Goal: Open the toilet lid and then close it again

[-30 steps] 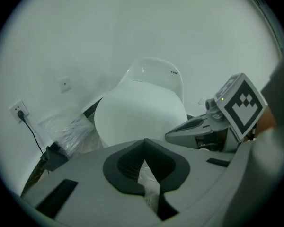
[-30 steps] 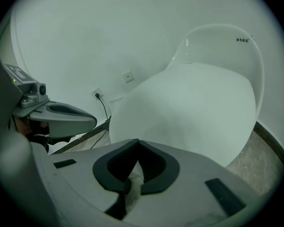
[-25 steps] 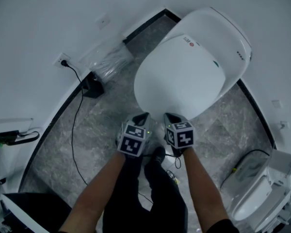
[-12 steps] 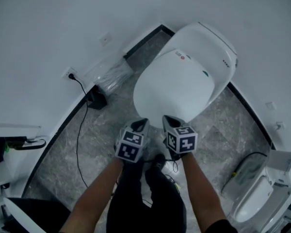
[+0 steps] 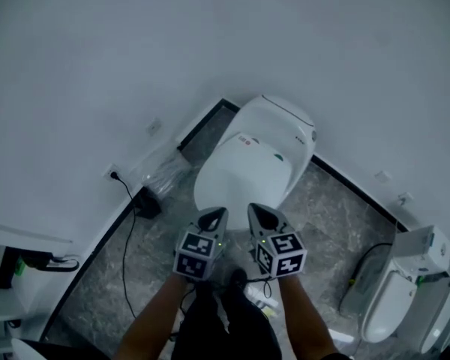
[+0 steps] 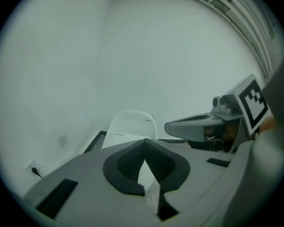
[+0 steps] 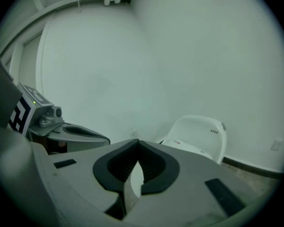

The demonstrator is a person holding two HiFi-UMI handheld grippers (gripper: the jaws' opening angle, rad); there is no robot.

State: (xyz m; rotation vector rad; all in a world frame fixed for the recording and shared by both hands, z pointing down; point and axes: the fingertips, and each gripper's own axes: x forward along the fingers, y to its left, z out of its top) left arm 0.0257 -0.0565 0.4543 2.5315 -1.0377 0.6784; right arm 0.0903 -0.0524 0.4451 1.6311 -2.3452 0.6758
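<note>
The white toilet (image 5: 249, 163) stands against the white wall with its lid (image 5: 240, 175) down flat. My left gripper (image 5: 214, 216) and right gripper (image 5: 256, 214) hang side by side above the floor, just in front of the lid's front edge and clear of it. Both are shut with nothing between the jaws. In the left gripper view the toilet (image 6: 130, 126) shows beyond my shut left gripper (image 6: 144, 142), with the right gripper (image 6: 194, 126) to its right. In the right gripper view the toilet (image 7: 199, 136) lies ahead to the right of the shut right gripper (image 7: 138, 142).
A wall socket (image 5: 110, 174) feeds a black cable down to a black box (image 5: 147, 202) on the grey stone floor. A plastic-wrapped bundle (image 5: 165, 172) leans by the wall left of the toilet. A second toilet (image 5: 405, 295) stands at the right edge.
Both grippers have risen, still shut and empty, away from the lid's front edge. The head view has lifted too, so the toilet looks smaller and farther. The lid stays down.
</note>
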